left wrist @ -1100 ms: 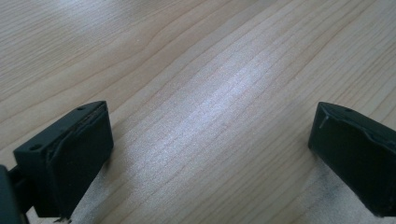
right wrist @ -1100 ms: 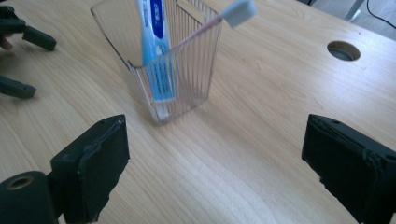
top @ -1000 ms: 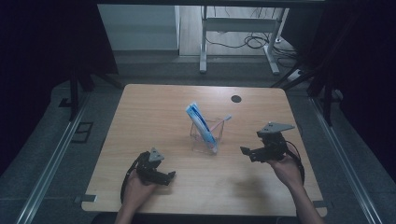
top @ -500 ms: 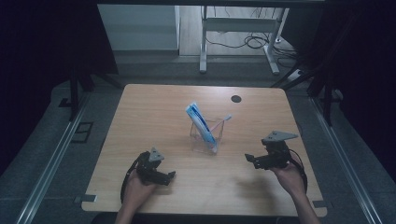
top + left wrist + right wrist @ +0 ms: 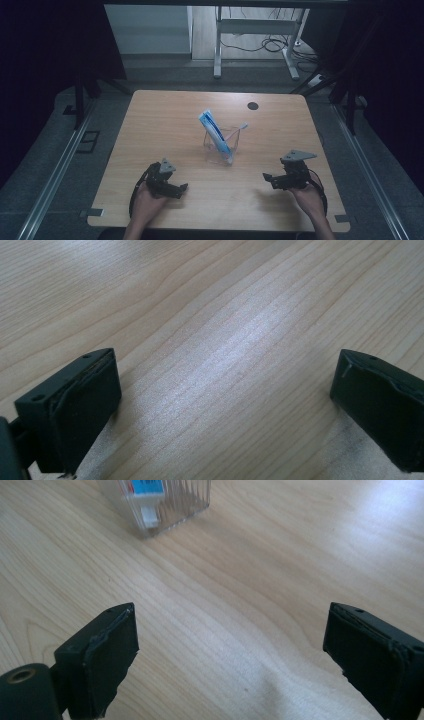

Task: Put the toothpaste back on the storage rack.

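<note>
I judge placing done, both grippers idle near table's front edge. Left gripper [image 5: 181,189] released, empty; right gripper [image 5: 266,178] released, empty, both well apart from clear holder [image 5: 220,145]. Holder mid-table, upright, transparent, ribbed; blue-white toothpaste tube [image 5: 214,128] leans inside, toothbrush [image 5: 240,128] too. Next move: none, or approach holder squarely.
</note>
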`<state>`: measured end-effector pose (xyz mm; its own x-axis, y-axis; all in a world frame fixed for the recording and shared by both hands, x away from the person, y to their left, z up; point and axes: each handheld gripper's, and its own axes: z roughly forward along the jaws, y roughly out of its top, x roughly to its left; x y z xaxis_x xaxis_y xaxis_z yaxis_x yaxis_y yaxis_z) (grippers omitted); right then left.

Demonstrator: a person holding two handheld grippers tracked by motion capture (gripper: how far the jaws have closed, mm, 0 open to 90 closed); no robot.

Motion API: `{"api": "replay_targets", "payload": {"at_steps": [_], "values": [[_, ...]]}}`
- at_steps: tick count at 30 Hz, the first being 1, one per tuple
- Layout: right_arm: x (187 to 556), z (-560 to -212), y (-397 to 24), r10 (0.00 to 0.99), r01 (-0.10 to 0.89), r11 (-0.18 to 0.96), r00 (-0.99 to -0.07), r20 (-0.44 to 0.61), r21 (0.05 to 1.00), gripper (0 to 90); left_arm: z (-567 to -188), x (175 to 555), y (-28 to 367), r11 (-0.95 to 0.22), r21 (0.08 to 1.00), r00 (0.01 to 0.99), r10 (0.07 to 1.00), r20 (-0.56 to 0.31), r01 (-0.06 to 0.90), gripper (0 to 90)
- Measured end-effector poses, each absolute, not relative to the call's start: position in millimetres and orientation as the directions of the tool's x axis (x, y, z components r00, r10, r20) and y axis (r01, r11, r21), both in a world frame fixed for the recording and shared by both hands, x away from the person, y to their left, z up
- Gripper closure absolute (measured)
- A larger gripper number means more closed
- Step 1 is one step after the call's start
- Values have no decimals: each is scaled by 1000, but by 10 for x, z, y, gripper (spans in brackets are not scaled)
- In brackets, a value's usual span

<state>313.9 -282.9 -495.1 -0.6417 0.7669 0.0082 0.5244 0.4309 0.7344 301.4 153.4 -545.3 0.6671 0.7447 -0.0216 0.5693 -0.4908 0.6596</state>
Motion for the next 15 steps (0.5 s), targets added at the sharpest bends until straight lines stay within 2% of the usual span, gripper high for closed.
{"api": "replay_targets", "payload": {"at_steps": [15], "values": [[3057,-5242,-2813,766,551,428,-642,36,717,67,-5452,3015,1535,-492,660,668,744,-21,568,1]]}}
